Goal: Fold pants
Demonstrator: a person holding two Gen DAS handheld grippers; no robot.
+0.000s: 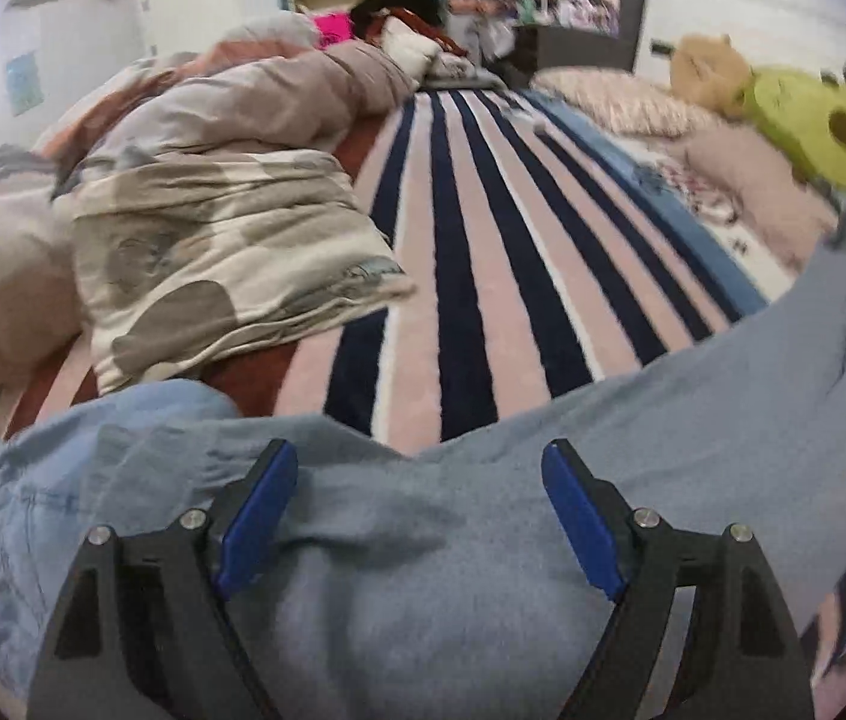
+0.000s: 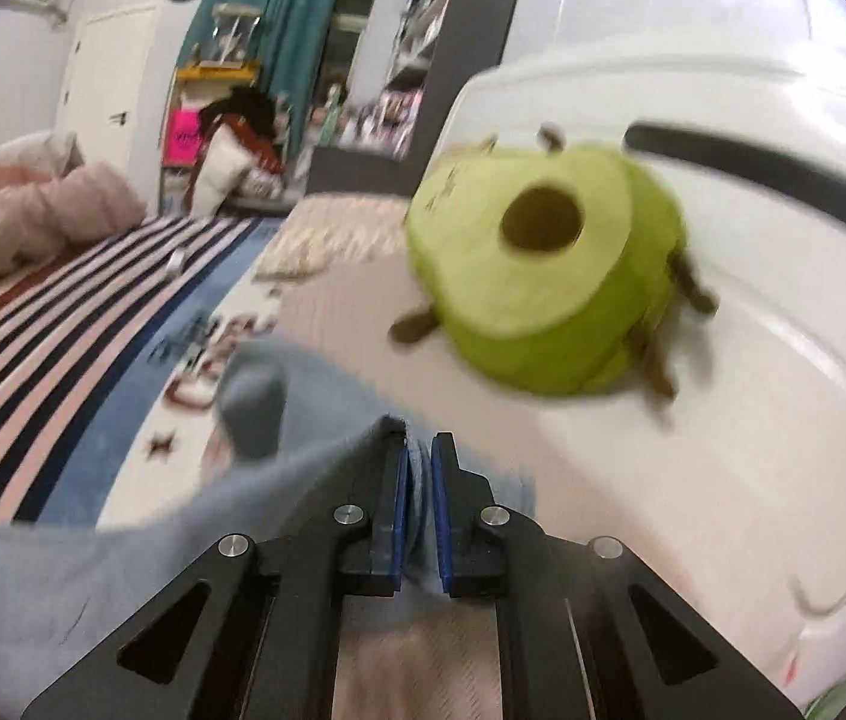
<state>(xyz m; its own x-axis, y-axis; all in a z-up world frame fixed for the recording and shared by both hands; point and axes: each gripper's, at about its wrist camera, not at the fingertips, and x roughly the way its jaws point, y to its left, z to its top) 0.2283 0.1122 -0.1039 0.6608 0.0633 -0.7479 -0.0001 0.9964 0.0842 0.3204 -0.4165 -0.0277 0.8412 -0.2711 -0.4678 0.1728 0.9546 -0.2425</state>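
Observation:
Light blue pants [image 1: 423,540] lie spread across the near edge of a striped bed cover [image 1: 471,276], one leg running up to the right. My left gripper [image 1: 417,462] hovers over the pants with its blue pads wide apart and nothing pressed between them. In the right wrist view my right gripper [image 2: 420,450] is shut on a bunched edge of the pants [image 2: 267,396], and the cloth trails down and left from the jaws. The fabric between those pads is lifted off the bed.
A rumpled quilt [image 1: 183,192] fills the left of the bed. A green avocado plush [image 2: 549,276] sits on pink pillows against the white headboard [image 2: 783,240]; it also shows as the green plush [image 1: 825,132] beside a tan toy [image 1: 705,69]. Shelves and teal curtains [image 2: 279,24] stand behind.

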